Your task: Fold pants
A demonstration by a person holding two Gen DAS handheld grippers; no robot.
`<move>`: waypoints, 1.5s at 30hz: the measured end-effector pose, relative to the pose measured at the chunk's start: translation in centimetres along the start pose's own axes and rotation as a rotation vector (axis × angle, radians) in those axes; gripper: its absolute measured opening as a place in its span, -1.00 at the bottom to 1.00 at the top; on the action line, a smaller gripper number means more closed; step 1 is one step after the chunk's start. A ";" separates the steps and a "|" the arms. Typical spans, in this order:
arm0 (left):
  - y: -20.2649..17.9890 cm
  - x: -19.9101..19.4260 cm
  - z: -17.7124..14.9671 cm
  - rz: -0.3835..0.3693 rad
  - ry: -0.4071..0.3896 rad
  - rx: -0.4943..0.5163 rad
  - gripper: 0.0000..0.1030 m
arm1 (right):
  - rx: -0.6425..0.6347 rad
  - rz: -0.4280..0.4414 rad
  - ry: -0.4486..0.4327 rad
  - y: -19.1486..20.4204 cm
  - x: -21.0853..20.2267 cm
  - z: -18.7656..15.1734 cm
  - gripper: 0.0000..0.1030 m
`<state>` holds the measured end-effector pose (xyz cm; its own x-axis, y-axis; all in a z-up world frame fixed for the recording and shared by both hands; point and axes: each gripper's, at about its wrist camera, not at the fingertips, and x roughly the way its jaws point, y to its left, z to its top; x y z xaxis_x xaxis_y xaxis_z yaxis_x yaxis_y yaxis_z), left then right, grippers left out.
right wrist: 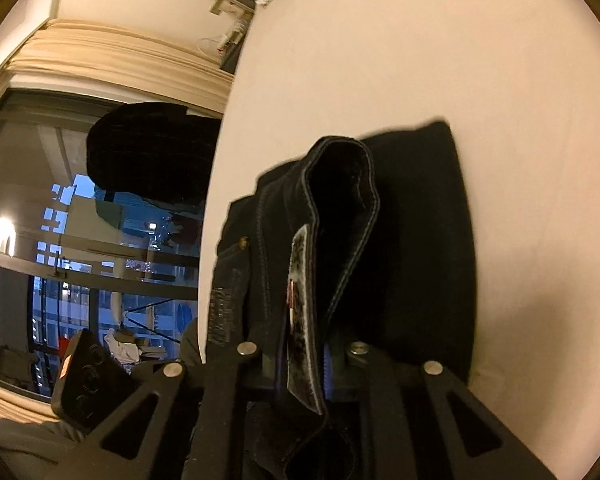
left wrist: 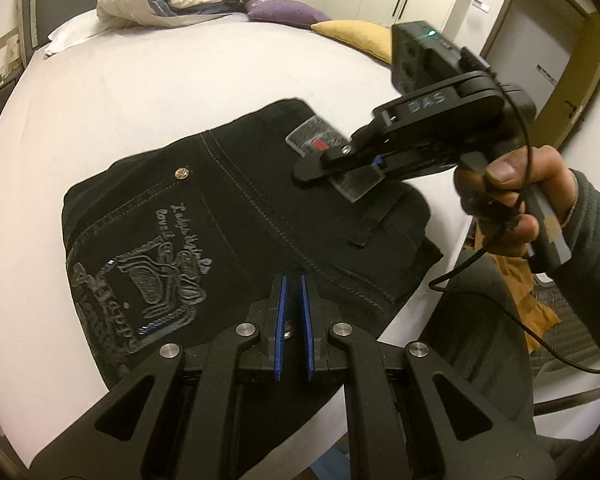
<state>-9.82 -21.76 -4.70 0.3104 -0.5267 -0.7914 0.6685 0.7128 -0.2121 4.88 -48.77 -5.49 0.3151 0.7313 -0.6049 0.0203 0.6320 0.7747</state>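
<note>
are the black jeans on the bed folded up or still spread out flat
Folded. The black embroidered jeans lie as a compact stacked block on the white bedsheet, no legs trailing; the right gripper pinches the waistband patch.

We see black matt denim pants (left wrist: 240, 216) with pale stitching on the smooth white cloth sheet (left wrist: 120, 100); beside their shiny metal rivet (left wrist: 181, 173) sits glossy grey embroidery (left wrist: 148, 276).

Black hand-held gripper (left wrist: 293, 280) with blue pads, silver screws (lettered "DAS"), dark sleeve (left wrist: 596, 220).

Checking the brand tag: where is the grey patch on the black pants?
The grey rectangular patch sits on the black pants' waistband, pinched in the right gripper.
</note>
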 end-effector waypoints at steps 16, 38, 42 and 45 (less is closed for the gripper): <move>0.8 1.4 1.3 -0.028 0.008 -0.027 -0.86 | 0.139 0.089 -0.013 -6.0 -0.4 -1.4 -0.32; 11.2 3.5 4.1 -0.143 -0.132 -0.253 -0.86 | -0.005 0.138 -0.089 -1.4 0.2 -6.8 0.05; 14.2 8.4 3.6 -0.234 -0.040 -0.346 -0.87 | 0.020 0.082 -0.063 -1.8 1.6 -6.1 -0.27; 14.5 8.2 3.8 -0.237 -0.047 -0.346 -0.87 | 0.037 0.051 -0.060 -1.9 1.5 -5.8 -0.48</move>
<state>5.01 -17.49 -12.13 0.2110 -0.7097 -0.6722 0.4609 0.6787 -0.5718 -0.22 -47.41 -8.95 0.3725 0.7450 -0.5533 0.0379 0.5835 0.8112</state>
